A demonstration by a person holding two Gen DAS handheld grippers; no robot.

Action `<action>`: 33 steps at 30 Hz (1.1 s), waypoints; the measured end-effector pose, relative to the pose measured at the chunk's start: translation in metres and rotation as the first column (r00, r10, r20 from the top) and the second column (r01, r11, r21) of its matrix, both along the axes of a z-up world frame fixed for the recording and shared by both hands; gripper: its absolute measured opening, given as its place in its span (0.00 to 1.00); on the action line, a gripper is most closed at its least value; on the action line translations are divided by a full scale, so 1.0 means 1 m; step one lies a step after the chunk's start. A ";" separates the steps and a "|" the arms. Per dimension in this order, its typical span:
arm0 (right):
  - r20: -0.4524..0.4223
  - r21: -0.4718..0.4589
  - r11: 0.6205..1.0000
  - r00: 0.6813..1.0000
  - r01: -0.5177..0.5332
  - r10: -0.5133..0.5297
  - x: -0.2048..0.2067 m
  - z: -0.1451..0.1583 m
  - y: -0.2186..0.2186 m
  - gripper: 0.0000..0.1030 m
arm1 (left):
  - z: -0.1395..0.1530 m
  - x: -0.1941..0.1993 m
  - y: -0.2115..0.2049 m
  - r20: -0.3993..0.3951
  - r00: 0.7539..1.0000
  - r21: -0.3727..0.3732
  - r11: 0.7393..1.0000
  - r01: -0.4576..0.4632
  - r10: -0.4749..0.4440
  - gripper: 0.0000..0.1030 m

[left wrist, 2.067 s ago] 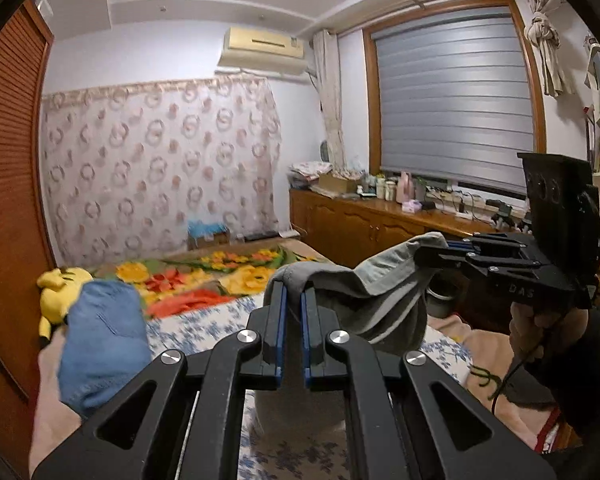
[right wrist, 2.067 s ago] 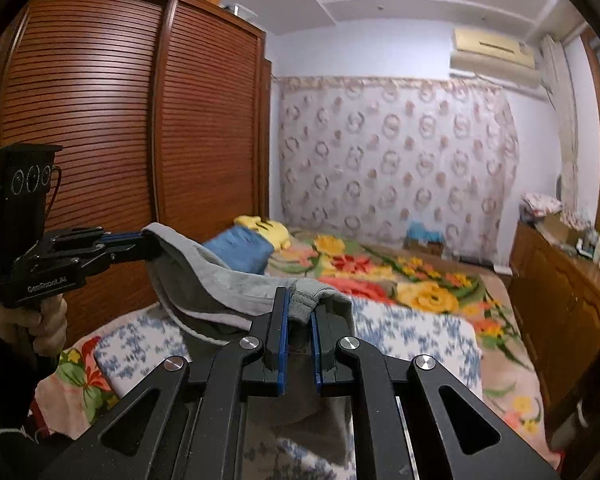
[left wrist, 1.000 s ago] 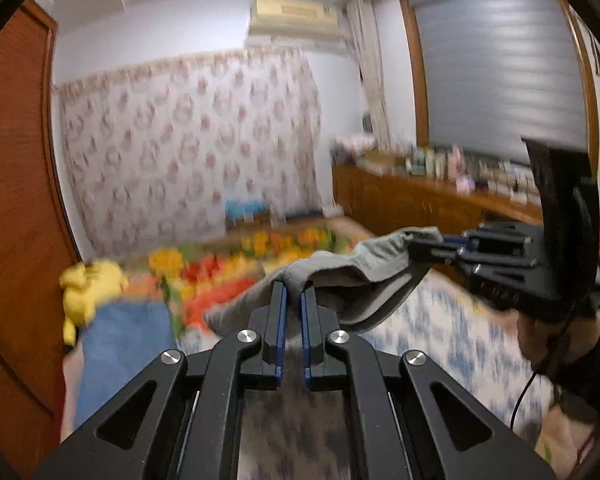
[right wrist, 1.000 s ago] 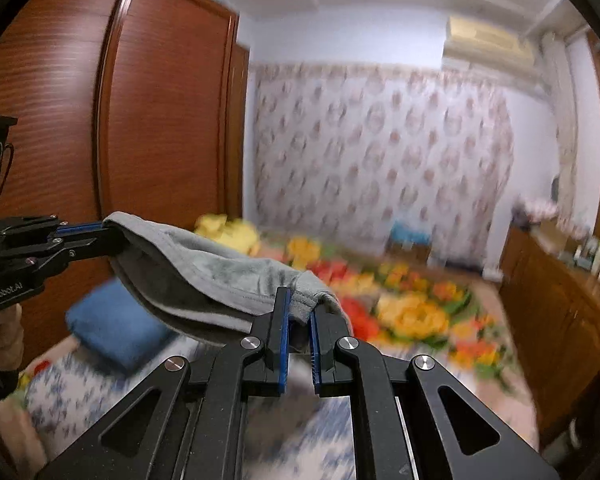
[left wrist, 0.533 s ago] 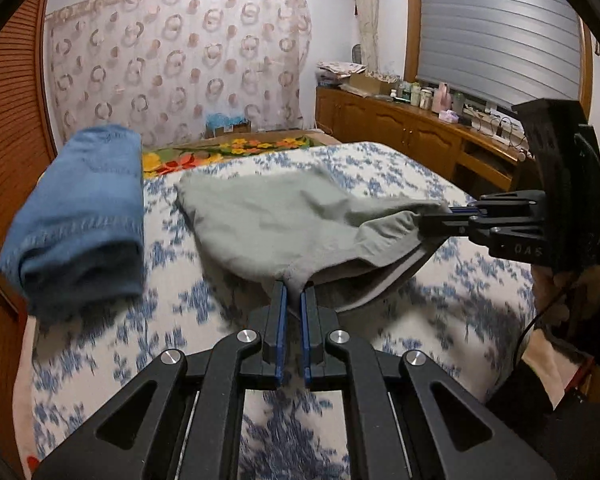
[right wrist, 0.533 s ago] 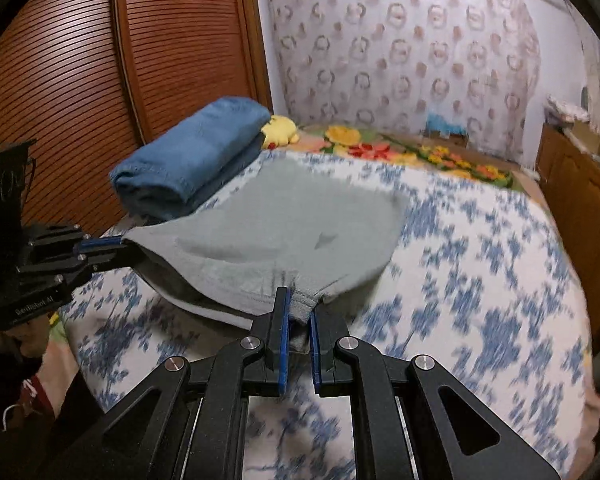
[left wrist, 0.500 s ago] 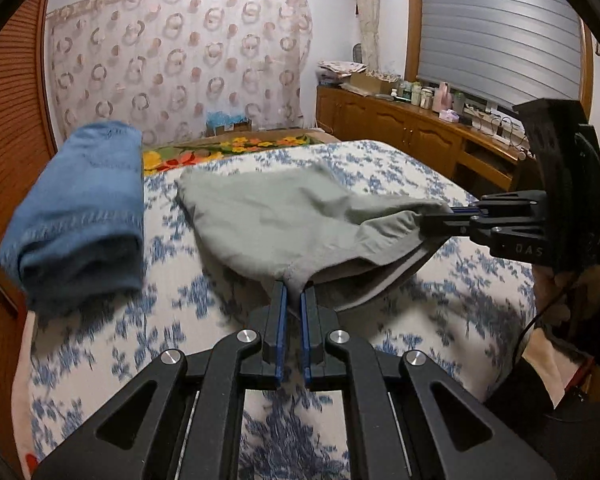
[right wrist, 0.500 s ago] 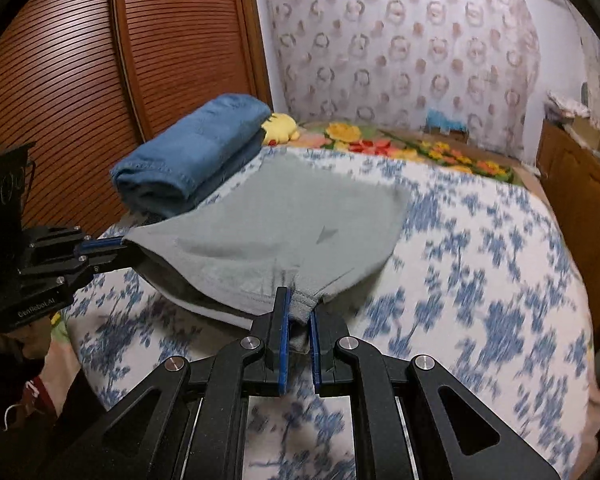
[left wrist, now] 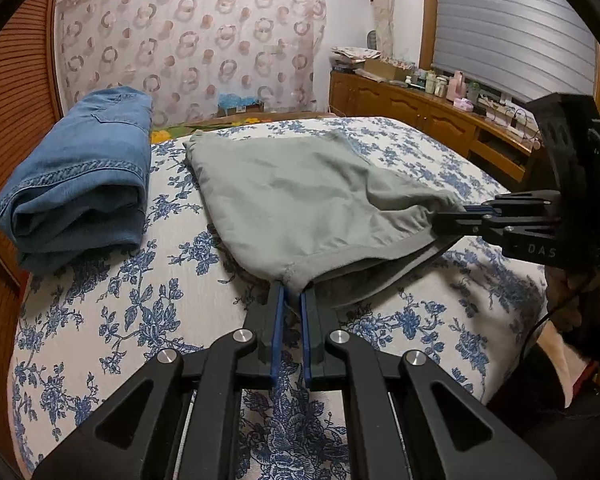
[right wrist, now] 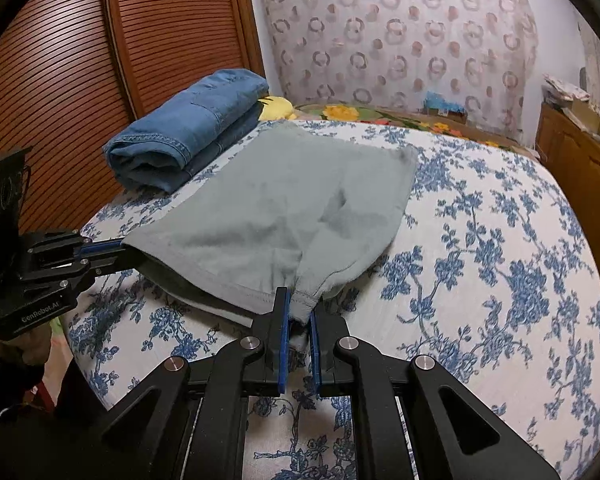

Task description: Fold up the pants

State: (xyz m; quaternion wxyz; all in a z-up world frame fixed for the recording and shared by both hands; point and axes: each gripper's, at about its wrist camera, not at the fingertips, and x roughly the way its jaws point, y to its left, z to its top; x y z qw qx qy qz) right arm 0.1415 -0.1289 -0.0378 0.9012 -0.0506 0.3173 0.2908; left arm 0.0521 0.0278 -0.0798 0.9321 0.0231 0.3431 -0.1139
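Left wrist view: left gripper (left wrist: 292,294) has its jaws pinching the near hem of the grey pants (left wrist: 300,196), cloth bunched between the blue pads. Right gripper (left wrist: 444,220) comes in from the right, jaws pressed onto the other corner of the same edge. Between the two grips the held edge hangs just above the bed (left wrist: 140,304); the far part of the pants lies flat on the cover.

Right wrist view: right gripper (right wrist: 298,308) nips the seamed hem of the pants (right wrist: 284,200); left gripper (right wrist: 116,250) holds the corner at the left. Pants look folded over, roughly rectangular, far edge straight, a dark layer showing under the lifted edge.

Jeans (right wrist: 192,128), rolled and thick with stitched seams, lie just beside the pants' left edge, near the wooden slatted wardrobe (right wrist: 60,60). Open bed to the right and near side. Cover is white with a blue floral print; pants are soft, matte knit.
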 end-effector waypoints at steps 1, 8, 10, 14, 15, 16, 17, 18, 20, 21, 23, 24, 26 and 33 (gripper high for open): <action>-0.005 0.000 1.000 1.000 0.002 -0.002 -0.001 -0.002 0.000 0.08 | -0.001 0.000 0.000 -0.002 1.000 0.001 1.000 -0.001 0.001 0.07; -0.036 0.004 1.000 0.999 0.015 -0.015 0.001 -0.011 -0.002 0.08 | -0.013 0.007 0.000 -0.051 0.999 0.020 1.000 -0.016 0.017 0.22; -0.043 0.008 1.000 0.999 0.017 -0.017 0.001 -0.012 -0.003 0.08 | -0.015 0.010 0.001 -0.059 0.998 0.022 1.000 -0.019 0.021 0.24; -0.046 0.005 1.000 0.999 0.019 -0.018 0.001 -0.013 -0.002 0.08 | -0.017 0.013 0.001 -0.059 0.998 0.010 1.000 -0.018 0.018 0.24; -0.047 0.008 1.000 0.999 0.018 -0.018 0.000 -0.013 -0.002 0.08 | -0.017 0.015 0.001 -0.058 0.998 0.007 1.000 -0.016 0.016 0.24; -0.048 0.011 1.000 0.999 0.018 -0.018 0.001 -0.013 -0.003 0.08 | -0.017 0.016 0.001 -0.057 0.998 0.002 1.000 -0.015 0.015 0.24; -0.050 0.014 1.000 0.999 0.018 -0.017 0.001 -0.013 -0.003 0.08 | -0.016 0.016 0.002 -0.055 0.998 -0.007 1.000 -0.014 0.014 0.24; -0.053 0.014 1.000 0.998 0.018 -0.018 0.002 -0.013 -0.004 0.08 | -0.016 0.017 0.003 -0.052 0.999 -0.019 1.000 -0.013 0.012 0.22; -0.055 0.019 1.000 0.998 0.016 -0.015 0.002 -0.013 -0.005 0.08 | -0.013 0.015 0.005 -0.042 0.999 -0.048 0.999 -0.006 0.004 0.10; -0.056 0.020 1.000 0.998 0.014 -0.013 0.001 -0.013 -0.005 0.08 | -0.012 0.014 0.006 -0.034 0.999 -0.054 0.998 -0.006 0.004 0.10; -0.049 0.029 1.000 0.999 0.009 -0.008 -0.002 -0.010 -0.006 0.08 | -0.006 0.009 0.007 -0.017 1.000 -0.062 0.998 -0.003 0.001 0.09; -0.041 0.036 0.999 0.999 0.005 -0.004 -0.004 -0.007 -0.007 0.08 | -0.002 0.007 0.006 -0.007 1.000 -0.067 0.998 0.000 0.000 0.09; -0.030 0.058 0.998 1.000 -0.001 0.002 -0.009 0.000 -0.010 0.08 | 0.008 0.001 0.007 0.017 1.000 -0.075 0.997 0.006 -0.004 0.09; 0.028 0.110 0.994 0.999 -0.024 0.021 -0.031 0.027 -0.023 0.08 | 0.047 -0.019 0.006 0.097 0.995 -0.097 0.994 0.048 -0.039 0.09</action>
